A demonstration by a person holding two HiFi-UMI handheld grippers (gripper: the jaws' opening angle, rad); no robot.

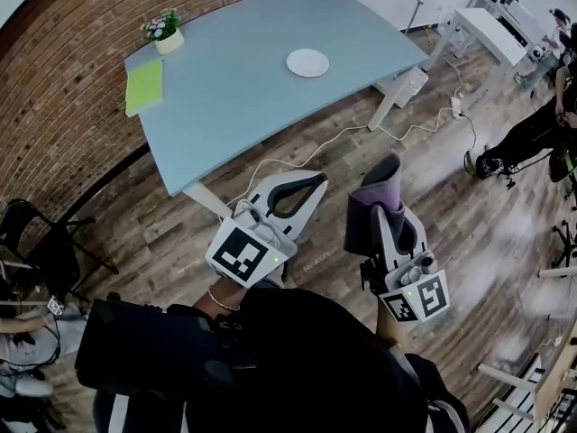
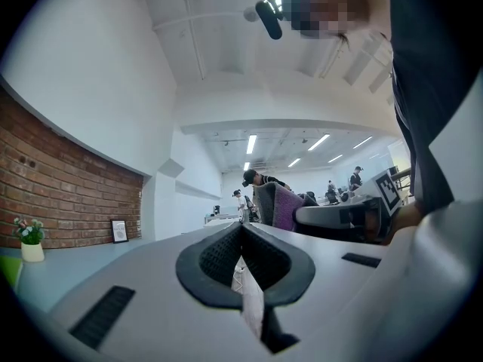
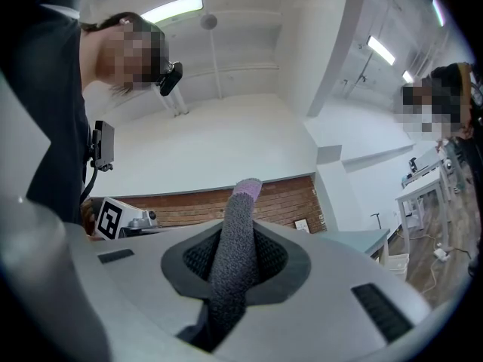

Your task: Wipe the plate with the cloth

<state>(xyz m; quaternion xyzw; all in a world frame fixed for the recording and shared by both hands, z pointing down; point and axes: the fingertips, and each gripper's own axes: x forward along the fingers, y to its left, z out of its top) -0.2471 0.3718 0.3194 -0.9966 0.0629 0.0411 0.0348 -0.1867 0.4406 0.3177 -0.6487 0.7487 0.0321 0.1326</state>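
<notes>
A white plate (image 1: 307,62) lies on the far right part of the light blue table (image 1: 234,97). Both grippers hang over the wooden floor, short of the table's near edge. My left gripper (image 1: 309,185) is shut, its jaws meeting with nothing between them (image 2: 241,231). My right gripper (image 1: 377,198) is shut on a grey and purple cloth (image 1: 380,192). That cloth (image 3: 232,256) stands up between the jaws, its purple end on top. The left gripper view also catches the cloth (image 2: 285,207) off to the right. The plate is hidden in both gripper views.
A green pad (image 1: 144,86) and a small flower pot (image 1: 163,30) sit on the table's left end. A brick wall (image 1: 63,106) runs along the left. White cables (image 1: 379,129) trail over the floor. A black chair (image 1: 36,242) stands at the left, white desks (image 1: 491,30) and people at the right.
</notes>
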